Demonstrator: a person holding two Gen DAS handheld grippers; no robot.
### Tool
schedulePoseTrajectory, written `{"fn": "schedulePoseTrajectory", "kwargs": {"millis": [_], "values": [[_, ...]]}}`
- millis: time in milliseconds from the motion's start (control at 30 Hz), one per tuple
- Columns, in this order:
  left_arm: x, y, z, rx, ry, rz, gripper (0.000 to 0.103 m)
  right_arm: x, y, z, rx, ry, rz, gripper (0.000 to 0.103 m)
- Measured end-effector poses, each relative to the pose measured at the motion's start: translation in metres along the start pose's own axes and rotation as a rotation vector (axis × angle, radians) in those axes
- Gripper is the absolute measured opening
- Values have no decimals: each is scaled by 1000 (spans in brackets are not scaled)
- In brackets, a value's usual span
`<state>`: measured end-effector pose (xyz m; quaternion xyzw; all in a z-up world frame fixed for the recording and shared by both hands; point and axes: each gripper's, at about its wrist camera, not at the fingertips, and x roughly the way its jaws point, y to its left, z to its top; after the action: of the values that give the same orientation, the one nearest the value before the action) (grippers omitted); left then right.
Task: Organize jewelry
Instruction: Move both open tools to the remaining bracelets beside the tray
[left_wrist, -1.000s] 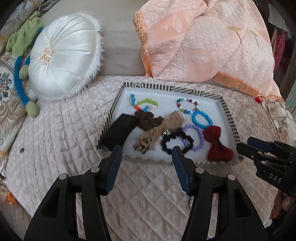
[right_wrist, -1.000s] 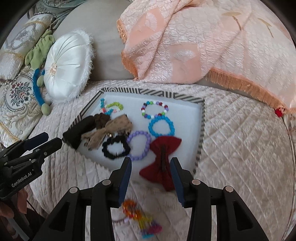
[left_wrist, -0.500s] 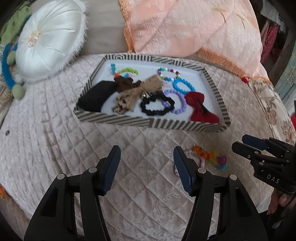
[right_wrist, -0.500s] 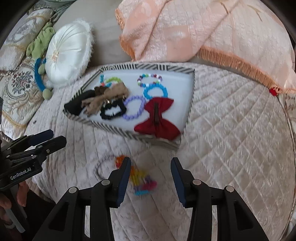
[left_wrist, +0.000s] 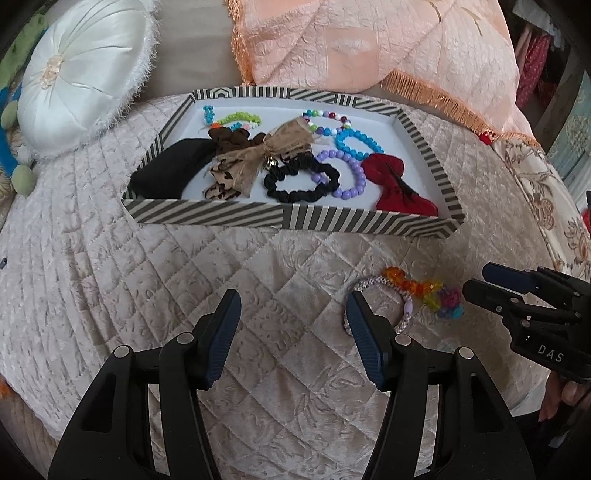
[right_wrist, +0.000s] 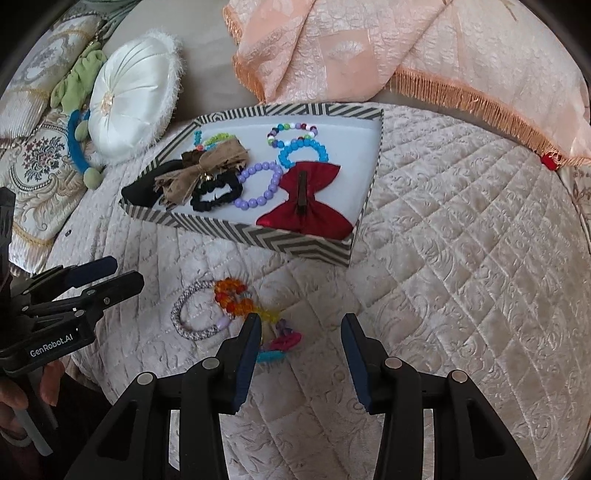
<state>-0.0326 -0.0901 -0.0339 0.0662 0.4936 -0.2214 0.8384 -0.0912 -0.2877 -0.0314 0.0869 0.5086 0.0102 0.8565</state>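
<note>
Left gripper (left_wrist: 291, 306): fingers spread wide, nothing between them, hovering over the quilted beige bedspread (left_wrist: 110, 280) short of the tray. Right gripper (right_wrist: 301, 334): fingers likewise spread, empty.

Shallow rectangular tray with black-and-white striped walls (left_wrist: 207, 215) resting on the bedspread. Inside: red fabric bow clip (left_wrist: 397, 184) at the near right corner; black fabric scrunchie (left_wrist: 301, 181) near the front wall, touching a lilac bead bracelet (left_wrist: 345, 173); turquoise bead bracelet (left_wrist: 358, 142) and multicoloured bead bracelet (left_wrist: 325, 120) behind those; tan gauze bow (left_wrist: 258, 157) mid-tray, overlapping a dark brown scrunchie (left_wrist: 232, 138); folded black cloth piece (left_wrist: 173, 170) at the left end; small green-and-teal bead string (left_wrist: 232, 118) at the back left.

Outside the tray, on the bedspread: silver-lilac woven bangle (right_wrist: 194, 310) beside an orange-to-pink cluster of translucent beads (right_wrist: 236, 299), the two apparently touching, though overlap hard to confirm. Cluster's teal-pink end (right_wrist: 279, 343) just beside the right gripper's left fingertip (right_wrist: 251, 332).

Round white satin cushion (left_wrist: 81, 70) and peach fringed throw (left_wrist: 369, 48) behind the tray.
</note>
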Motion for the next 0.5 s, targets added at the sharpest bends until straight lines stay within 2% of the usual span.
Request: {"fn": "schedulePoseTrajectory", "kwargs": {"millis": [133,500], "values": [[3,-1,-2,8,6,-4,59,4,1,-3,-21,7,-12,43],[12,-4,-6,25,49,-51,59,13,1,-9,-68,34,23,43]]}}
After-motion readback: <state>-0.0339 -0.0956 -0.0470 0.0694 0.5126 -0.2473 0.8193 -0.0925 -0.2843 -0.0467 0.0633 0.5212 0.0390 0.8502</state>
